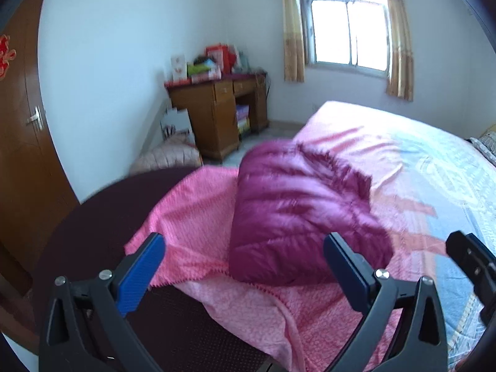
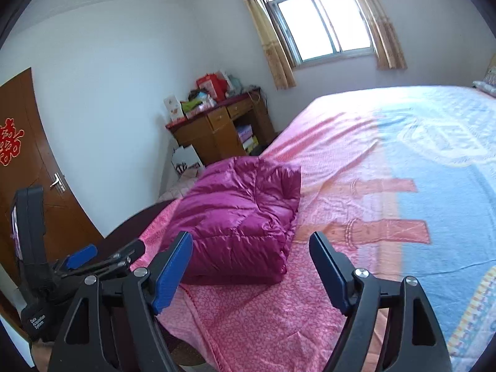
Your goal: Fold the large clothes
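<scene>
Hovering above the bed's foot corner, I hold my left gripper (image 1: 245, 254) with its blue pads spread wide and nothing between them. My right gripper (image 2: 251, 254) is likewise gaping, empty. Ahead of both lies the magenta puffer jacket (image 1: 297, 214), folded into a thick bundle and resting on the pink blanket (image 1: 192, 223) that drapes over the bed's near corner. The jacket sits apart from my fingertips, touched by neither pair. Relative to the jacket, the bed sheet (image 2: 403, 161) stretches away to the right, pink near it and pale blue farther off. Beyond the jacket, against the far wall, stands a wooden desk (image 1: 217, 114) piled with boxes, and to the right of that a curtained window (image 1: 350, 28). Left of the jacket a brown door (image 2: 37, 167) is shut.
</scene>
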### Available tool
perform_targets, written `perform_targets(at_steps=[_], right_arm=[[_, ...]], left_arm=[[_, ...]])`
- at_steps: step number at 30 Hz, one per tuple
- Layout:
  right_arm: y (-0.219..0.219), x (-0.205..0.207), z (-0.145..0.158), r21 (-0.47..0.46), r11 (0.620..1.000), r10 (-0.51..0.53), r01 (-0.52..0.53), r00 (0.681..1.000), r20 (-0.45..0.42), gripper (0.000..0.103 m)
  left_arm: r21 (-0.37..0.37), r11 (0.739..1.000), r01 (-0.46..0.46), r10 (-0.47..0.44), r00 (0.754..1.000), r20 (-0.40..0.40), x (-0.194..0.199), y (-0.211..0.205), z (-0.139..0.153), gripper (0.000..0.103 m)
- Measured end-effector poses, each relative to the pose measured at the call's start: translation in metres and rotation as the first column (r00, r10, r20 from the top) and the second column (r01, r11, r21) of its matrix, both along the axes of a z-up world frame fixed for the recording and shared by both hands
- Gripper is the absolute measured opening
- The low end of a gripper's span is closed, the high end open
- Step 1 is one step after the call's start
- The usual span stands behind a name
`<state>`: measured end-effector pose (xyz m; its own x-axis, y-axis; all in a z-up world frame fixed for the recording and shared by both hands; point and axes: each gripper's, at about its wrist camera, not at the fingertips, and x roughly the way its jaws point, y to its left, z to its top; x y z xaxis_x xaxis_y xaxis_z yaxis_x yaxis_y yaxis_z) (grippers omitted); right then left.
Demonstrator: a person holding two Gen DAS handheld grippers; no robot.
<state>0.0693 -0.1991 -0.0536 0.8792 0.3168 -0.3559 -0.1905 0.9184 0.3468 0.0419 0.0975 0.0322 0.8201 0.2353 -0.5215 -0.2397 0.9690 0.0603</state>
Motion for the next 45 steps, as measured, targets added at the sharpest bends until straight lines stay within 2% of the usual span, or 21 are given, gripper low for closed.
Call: perform_targets(at_steps=[5,10,13,17,20,29,45], right_arm=[[-0.01,-0.024,0.025,-0.008,0.998,-0.058,0.059,0.995,0.083,0.084],[-0.018,-0.041,0.047,0.01,0.996,-0.09,0.089,0.986,0.143,0.087],[-0.017,-0.052,0.063,-0.005,0.995,-0.093,0.096,0.976,0.196,0.088],[-0.006,-0.07,0.082,-0.06,0.99,-0.109,0.131,0.953,0.283,0.095],[-0.003,-0.078,0.085,-0.065,0.988,-0.116,0.143,0.943,0.312,0.096],[-0.016,-0.067,0.072,0.01,0.99,-0.141,0.143,0.96,0.24,0.096],[-0.015,-0.061,0.065,0.007,0.991,-0.129,0.13,0.97,0.208,0.096]], left_arm=[[0.06,0.998,-0.02,0.015,0.996,0.088,-0.024,-0.015,0.02,0.103],[0.017,1.0,-0.014,0.011,0.99,0.138,-0.044,-0.016,0.04,0.103],[0.026,0.999,-0.024,0.02,0.986,0.163,-0.052,-0.019,0.048,0.103],[-0.01,1.0,-0.009,0.01,0.988,0.157,-0.056,-0.021,0.052,0.103],[-0.038,0.999,-0.015,0.02,0.988,0.152,-0.056,-0.02,0.051,0.103],[0.034,0.999,-0.043,0.038,0.988,0.149,-0.056,-0.033,0.047,0.103],[0.027,0.999,-0.032,0.028,0.991,0.131,-0.054,-0.039,0.045,0.103]])
